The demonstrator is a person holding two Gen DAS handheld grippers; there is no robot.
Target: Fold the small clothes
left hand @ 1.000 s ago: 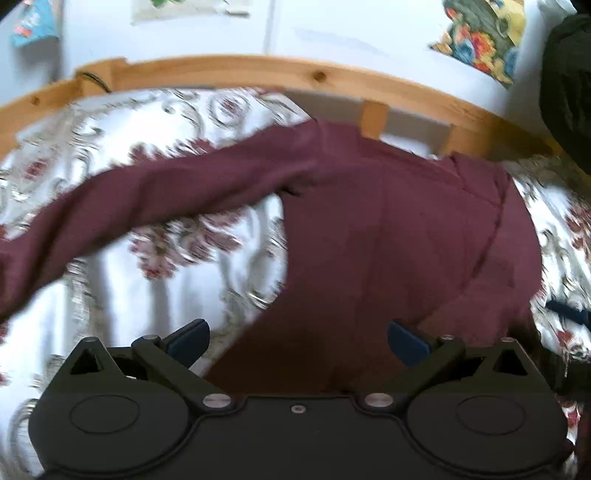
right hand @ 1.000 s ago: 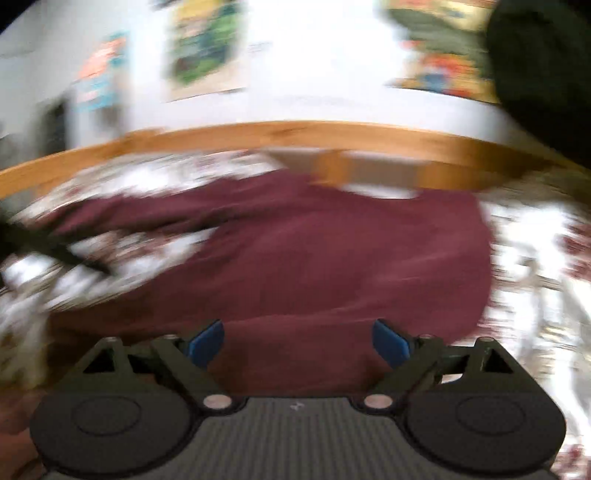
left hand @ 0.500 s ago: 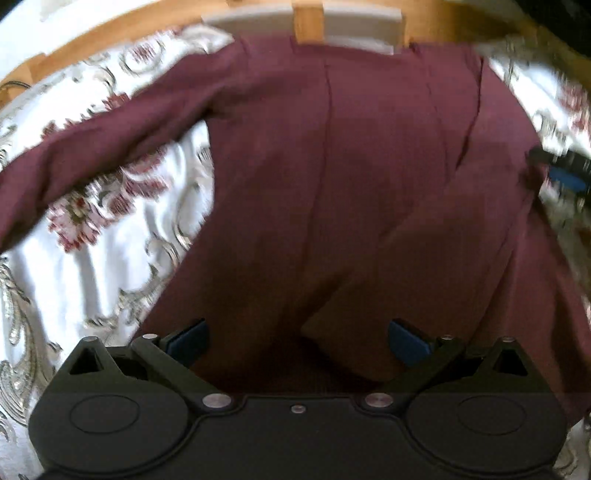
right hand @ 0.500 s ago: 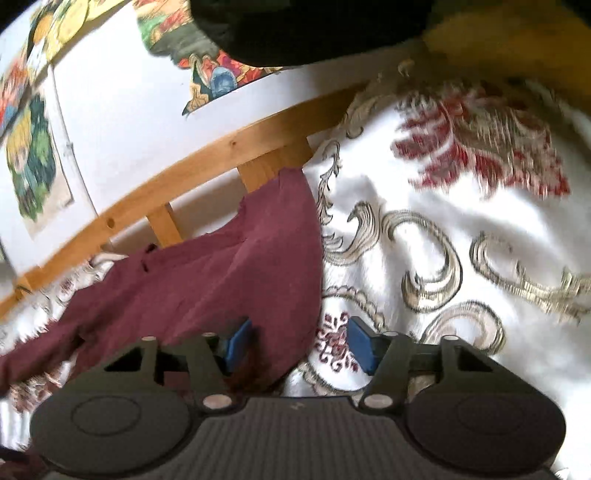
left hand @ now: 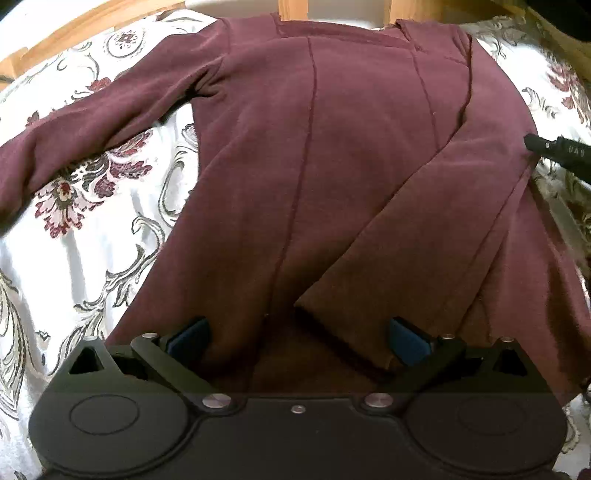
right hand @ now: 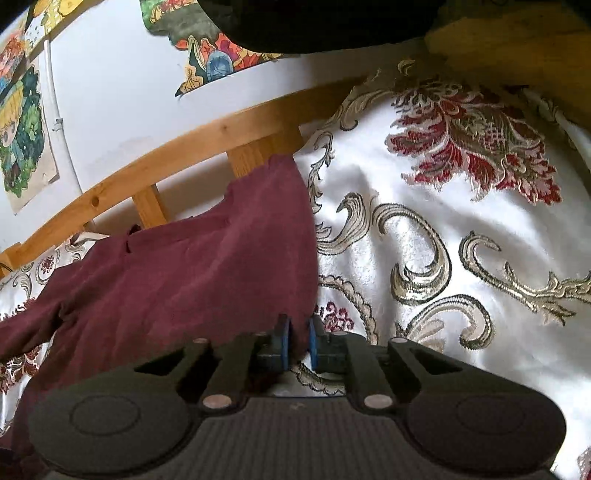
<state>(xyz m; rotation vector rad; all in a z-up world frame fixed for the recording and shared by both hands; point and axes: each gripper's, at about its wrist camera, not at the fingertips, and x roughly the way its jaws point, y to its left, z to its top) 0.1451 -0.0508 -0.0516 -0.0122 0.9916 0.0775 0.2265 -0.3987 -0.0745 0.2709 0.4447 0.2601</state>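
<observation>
A maroon long-sleeved shirt (left hand: 314,166) lies flat on the bed. One sleeve (left hand: 92,125) stretches out to the left, and the other sleeve (left hand: 424,240) is folded diagonally across the body. My left gripper (left hand: 297,336) hovers open over the hem, its blue pads wide apart with cloth below them. My right gripper (right hand: 298,338) is at the shirt's (right hand: 203,277) right edge. Its jaws are closing, the pads nearly together with a fold of maroon cloth between them. Its dark finger (left hand: 554,149) shows at the shirt's right side in the left wrist view.
A white satin bedcover (right hand: 443,240) with red and gold floral patterns lies under the shirt. A wooden rail (right hand: 184,147) runs along the far side, before a white wall with posters (right hand: 22,129). A dark mass (right hand: 314,22) hangs at the top.
The left gripper tipped down nearer the hem, then held still. The right gripper swung from over the shirt's body to its right edge, and its jaws narrowed from wide apart onto the cloth.
</observation>
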